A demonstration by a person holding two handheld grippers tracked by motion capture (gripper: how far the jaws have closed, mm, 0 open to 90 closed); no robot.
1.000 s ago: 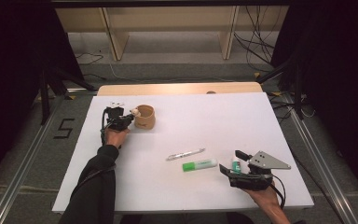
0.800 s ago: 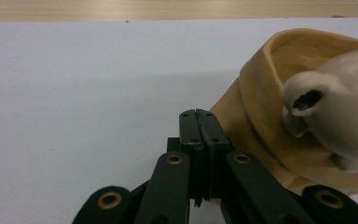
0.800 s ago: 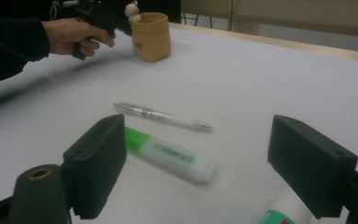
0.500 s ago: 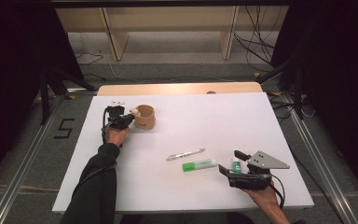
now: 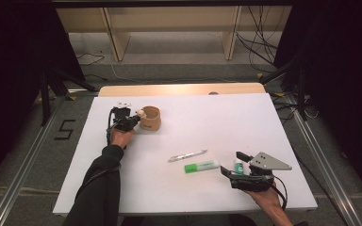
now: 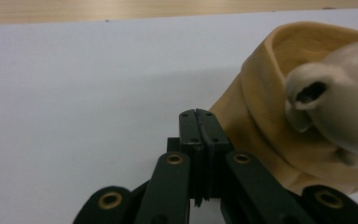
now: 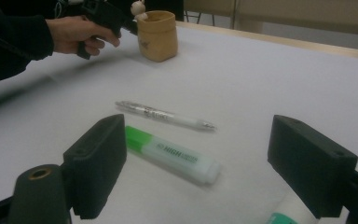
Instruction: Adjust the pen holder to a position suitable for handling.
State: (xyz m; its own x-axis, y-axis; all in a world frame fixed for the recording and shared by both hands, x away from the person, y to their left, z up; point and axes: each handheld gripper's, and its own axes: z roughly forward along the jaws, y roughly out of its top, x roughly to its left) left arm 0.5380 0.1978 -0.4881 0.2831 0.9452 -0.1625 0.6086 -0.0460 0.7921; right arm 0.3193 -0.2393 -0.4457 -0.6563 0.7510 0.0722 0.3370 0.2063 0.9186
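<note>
A tan soft cup (image 5: 151,118) stands at the table's far left, with a small cream figure (image 5: 140,113) at its rim. My left gripper (image 5: 132,120) sits right beside the cup, its jaws shut. In the left gripper view my left gripper (image 6: 199,125) holds nothing that I can see, and the cup (image 6: 265,116) and figure (image 6: 345,98) lie just to its right. A clear pen (image 5: 187,155) and a green highlighter (image 5: 201,166) lie mid-table. My right gripper (image 5: 233,164) stands open at the front right, facing the highlighter (image 7: 172,155) and the pen (image 7: 165,114).
A small white tube with a green label (image 7: 286,212) lies by the right jaw of my right gripper (image 7: 205,161). The white tabletop (image 5: 207,117) ends in a wooden strip (image 5: 179,89) at the back. Wooden shelving and cables stand on the floor beyond.
</note>
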